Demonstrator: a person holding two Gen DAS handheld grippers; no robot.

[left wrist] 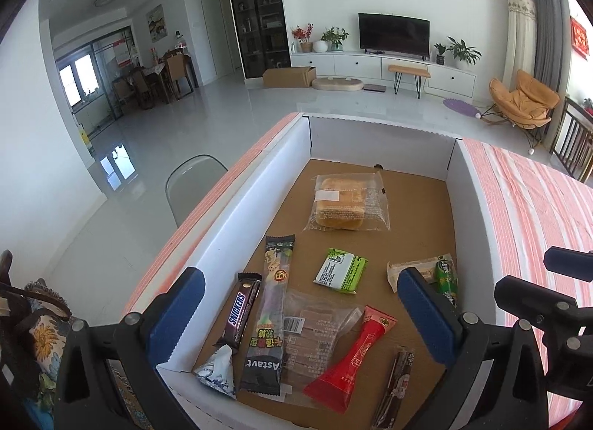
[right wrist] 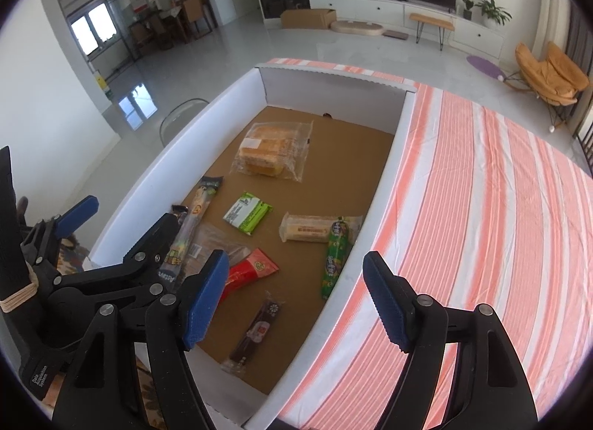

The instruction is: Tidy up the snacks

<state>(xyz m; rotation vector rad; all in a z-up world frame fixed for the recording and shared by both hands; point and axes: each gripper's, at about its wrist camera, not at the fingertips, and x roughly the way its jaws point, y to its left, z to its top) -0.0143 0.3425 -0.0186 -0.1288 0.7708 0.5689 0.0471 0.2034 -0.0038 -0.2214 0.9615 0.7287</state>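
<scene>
Left wrist view | snacks lay in box [left wrist: 259,185] on table | both jaws released, empty | bread pack [left wrist: 348,204] looked soft, light; better grasped by wrapper edge

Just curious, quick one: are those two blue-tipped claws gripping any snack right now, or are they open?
Left gripper: open, holding nothing, above the snacks in the box.
Right gripper: open, holding nothing, over the box's right wall.
</scene>
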